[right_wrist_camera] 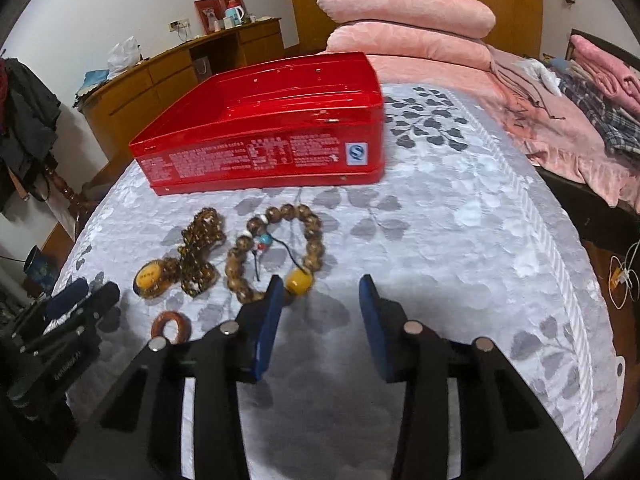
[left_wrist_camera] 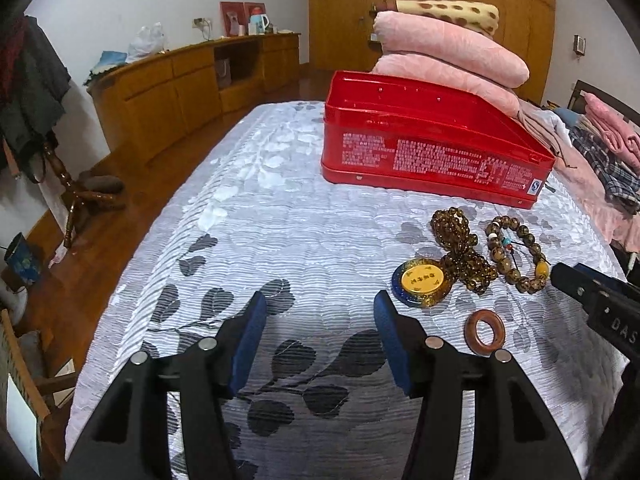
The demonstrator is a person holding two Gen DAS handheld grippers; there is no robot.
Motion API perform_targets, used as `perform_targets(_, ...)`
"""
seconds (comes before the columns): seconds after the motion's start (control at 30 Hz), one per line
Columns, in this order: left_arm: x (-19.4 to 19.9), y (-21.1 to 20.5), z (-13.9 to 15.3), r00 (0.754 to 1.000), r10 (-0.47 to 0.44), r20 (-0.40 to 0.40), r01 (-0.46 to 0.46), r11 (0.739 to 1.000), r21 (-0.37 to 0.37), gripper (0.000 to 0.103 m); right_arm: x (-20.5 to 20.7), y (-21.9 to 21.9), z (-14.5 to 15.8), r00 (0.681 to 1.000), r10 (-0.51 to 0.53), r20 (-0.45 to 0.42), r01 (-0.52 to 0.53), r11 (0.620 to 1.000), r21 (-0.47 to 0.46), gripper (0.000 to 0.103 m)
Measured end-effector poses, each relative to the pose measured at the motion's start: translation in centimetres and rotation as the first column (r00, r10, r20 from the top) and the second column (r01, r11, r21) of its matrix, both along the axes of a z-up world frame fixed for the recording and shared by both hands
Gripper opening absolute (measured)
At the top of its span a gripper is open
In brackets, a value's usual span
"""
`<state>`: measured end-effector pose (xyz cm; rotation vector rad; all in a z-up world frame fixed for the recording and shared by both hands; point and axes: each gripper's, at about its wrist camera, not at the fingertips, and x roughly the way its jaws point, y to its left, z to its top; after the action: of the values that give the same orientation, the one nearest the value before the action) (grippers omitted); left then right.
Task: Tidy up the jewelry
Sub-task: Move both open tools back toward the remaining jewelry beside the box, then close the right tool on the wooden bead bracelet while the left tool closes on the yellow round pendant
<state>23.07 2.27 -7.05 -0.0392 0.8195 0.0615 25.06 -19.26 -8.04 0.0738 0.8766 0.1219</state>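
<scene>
A red tin [left_wrist_camera: 432,148] sat open on the leaf-patterned bedspread [left_wrist_camera: 280,216], in the upper middle of both views; the part of its inside that showed held nothing. In front of it, toward the right of the left wrist view, lay the jewelry. A heap of small brown beads [left_wrist_camera: 460,248] touched a round yellow pendant [left_wrist_camera: 423,282]. Just right of it lay a bracelet of larger mottled beads [left_wrist_camera: 516,256] with one amber bead, and below them a reddish wooden ring [left_wrist_camera: 485,333] lay apart.

The left gripper [left_wrist_camera: 318,312] hung tilted down over bare bedspread at lower centre, its blue pads spread with nothing between them. The right gripper [right_wrist_camera: 318,292] also pointed down at lower centre of its own view, jaws apart and empty. Its left pad [right_wrist_camera: 269,320] stood right at the bracelet's near edge beside the amber bead; whether it touched the beads could not be told.
</scene>
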Motion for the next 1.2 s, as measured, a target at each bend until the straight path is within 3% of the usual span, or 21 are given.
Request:
perform_targets(0.17,0.3,0.3,0.0,1.0,0.005,-0.005,-0.005,1.0,-0.018,0.055,1.6,1.0,-0.3,0.999,0.012,-0.031,-0.012,1.0,0.002,0.03)
perform_targets(0.4,0.2,1.0,0.2,1.0,0.015,0.006,-0.015,0.999,-0.03,0.055,2.8,1.4,-1.0,0.998,0.013,-0.055,-0.014,1.0,-0.009,0.028)
perform_targets(0.67,0.4,2.7,0.3,0.998,0.058,0.0,-0.058,0.997,-0.044,0.055,3.0,1.2,-1.0,0.998,0.036,-0.045,-0.037,0.999,-0.011,0.01)
perform_targets(1.2,0.6,4.0,0.7,0.997,0.07,-0.009,-0.071,0.996,-0.062,0.055,-1.1,-5.7,0.6,1.0,-0.002,-0.025,0.004,0.998,0.056,0.011)
